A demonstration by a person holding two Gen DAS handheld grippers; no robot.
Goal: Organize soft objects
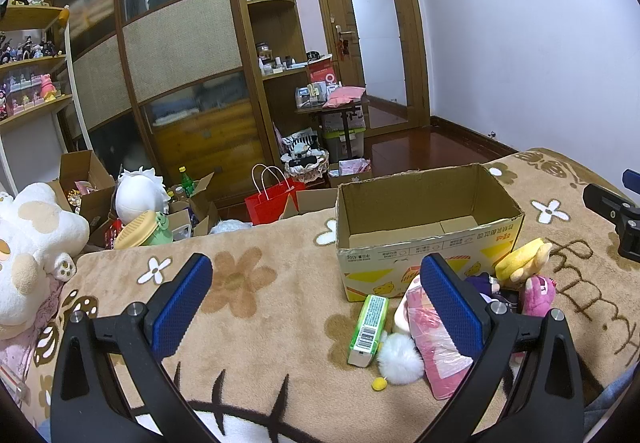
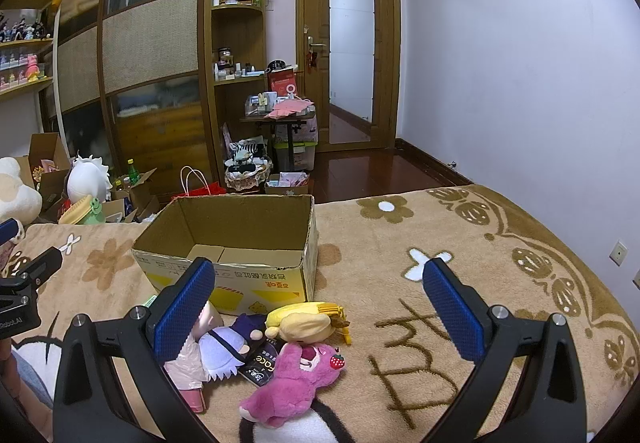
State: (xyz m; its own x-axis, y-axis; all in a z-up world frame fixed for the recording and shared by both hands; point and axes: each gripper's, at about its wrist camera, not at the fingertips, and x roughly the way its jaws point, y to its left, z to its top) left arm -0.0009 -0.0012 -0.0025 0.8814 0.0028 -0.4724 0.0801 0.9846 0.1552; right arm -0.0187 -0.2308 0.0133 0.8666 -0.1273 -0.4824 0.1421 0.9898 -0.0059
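Observation:
An open, empty cardboard box (image 1: 424, 243) (image 2: 232, 239) stands on the tan flowered blanket (image 1: 260, 283) (image 2: 400, 283). In front of it lies a heap: a pink plush bear (image 2: 296, 379) (image 1: 538, 295), a yellow plush (image 2: 304, 321) (image 1: 520, 259), a purple-haired doll (image 2: 228, 343), a pink wrapped pack (image 1: 436, 347), a white pompom (image 1: 400, 359), a green carton (image 1: 368, 327) and a black packet (image 2: 262, 365). My left gripper (image 1: 316, 303) is open and empty above the blanket, left of the heap. My right gripper (image 2: 316, 307) is open and empty over the heap.
A big white plush (image 1: 28, 243) lies at the blanket's left edge. On the floor beyond are open cartons, a white round plush (image 1: 138, 195), a red paper bag (image 1: 272, 199) and a wardrobe (image 1: 172, 55). The right gripper's body (image 1: 616, 215) shows at the right.

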